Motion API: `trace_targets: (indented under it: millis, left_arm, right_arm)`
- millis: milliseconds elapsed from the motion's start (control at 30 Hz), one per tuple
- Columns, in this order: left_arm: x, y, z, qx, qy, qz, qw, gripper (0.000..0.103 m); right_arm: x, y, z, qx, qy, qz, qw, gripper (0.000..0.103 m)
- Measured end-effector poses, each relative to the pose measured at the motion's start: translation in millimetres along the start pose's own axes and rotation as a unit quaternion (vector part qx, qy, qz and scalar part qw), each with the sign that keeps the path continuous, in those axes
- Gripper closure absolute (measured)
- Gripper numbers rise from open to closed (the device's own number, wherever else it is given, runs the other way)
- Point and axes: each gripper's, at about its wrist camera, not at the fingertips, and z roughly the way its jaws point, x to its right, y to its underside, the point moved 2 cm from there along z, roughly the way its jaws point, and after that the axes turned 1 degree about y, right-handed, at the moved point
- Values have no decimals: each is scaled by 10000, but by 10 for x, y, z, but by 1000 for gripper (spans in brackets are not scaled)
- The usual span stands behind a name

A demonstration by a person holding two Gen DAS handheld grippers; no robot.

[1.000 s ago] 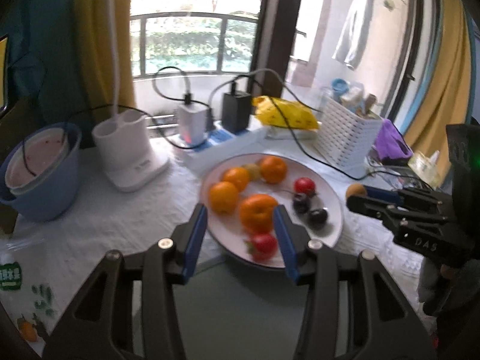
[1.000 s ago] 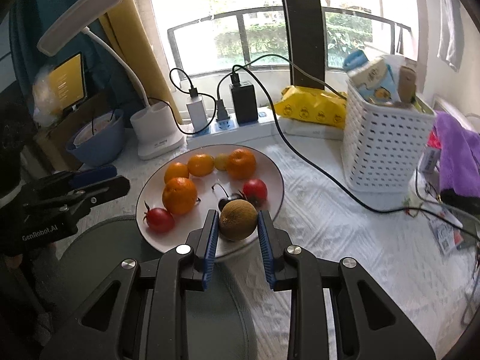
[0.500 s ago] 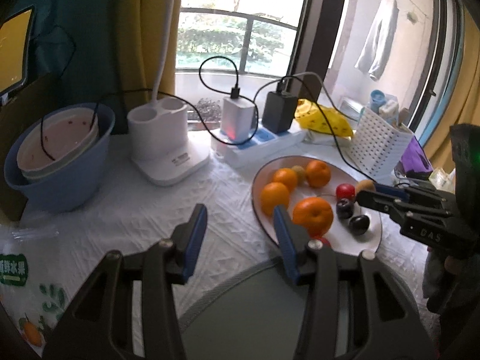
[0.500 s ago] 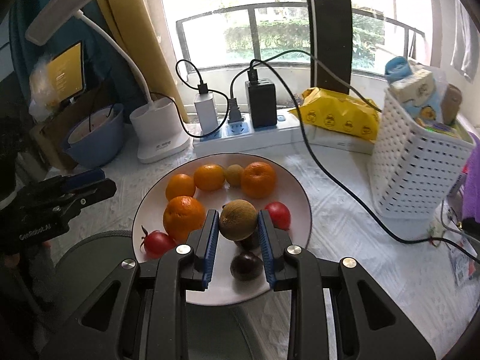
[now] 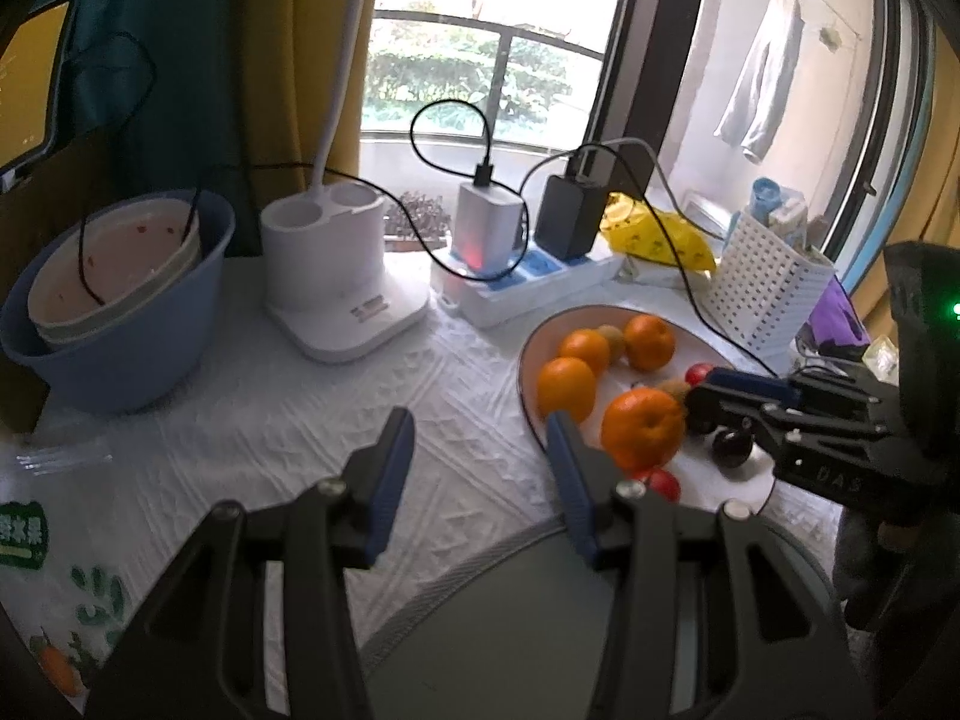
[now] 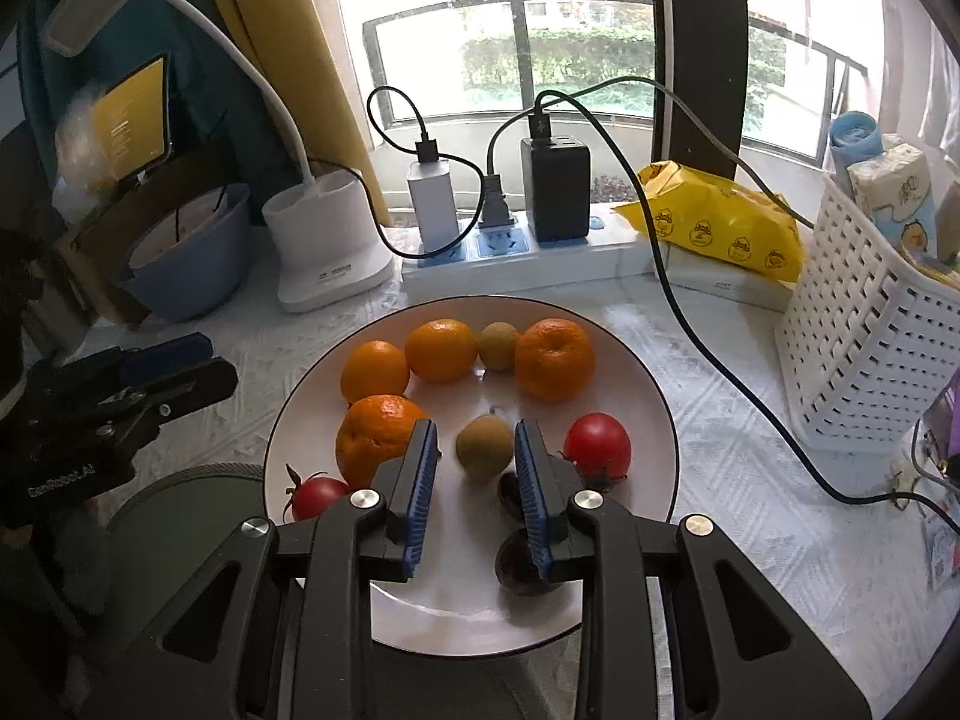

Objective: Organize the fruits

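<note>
A white plate (image 6: 648,402) holds several oranges, two red tomatoes, dark cherries and a small kiwi (image 6: 499,345) at the back. My right gripper (image 6: 476,461) is open over the plate, and a brownish kiwi (image 6: 483,447) lies on the plate between its fingers, free of both pads. An orange (image 6: 375,438) sits just left of it, a tomato (image 6: 597,443) to the right. My left gripper (image 5: 477,465) is open and empty over the white cloth, left of the plate (image 5: 741,495). The right gripper also shows in the left wrist view (image 5: 744,396).
A power strip (image 6: 540,264) with chargers and cables runs behind the plate. A white lamp base (image 6: 327,246) and a blue bowl (image 6: 186,252) stand at the left. A white basket (image 6: 870,324) and a yellow pack (image 6: 714,222) stand at the right. A grey round mat (image 5: 600,630) lies in front.
My right gripper has moved forward over the plate, opened and let the kiwi down onto it. My left gripper has swung left, away from the plate.
</note>
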Motion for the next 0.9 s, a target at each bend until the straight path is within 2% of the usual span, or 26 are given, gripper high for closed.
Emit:
trace_targets:
  millis: [467,533,600,667,900]
  left_arm:
    - [99,54,-320,176,-56,174,9997,55]
    - [108,63,-377,205,-59,192,9996,53]
    - [116,77,-443,273,-36,194,9994,41]
    - [125,107,-500,323,-60,215,9992,38]
    - [155,221,-707,322,-129,306,9989,38]
  right_arm:
    - [-135,67,-241,102,21,29,9999,74]
    - [-172,88,-287,117,18,25,9999,74]
    - [-205,113,-332,123,19,12,9999,74]
    - [-227,138,-372,132,21,23,9999,74]
    - [-301,275,-530,220,27,114,9997,74]
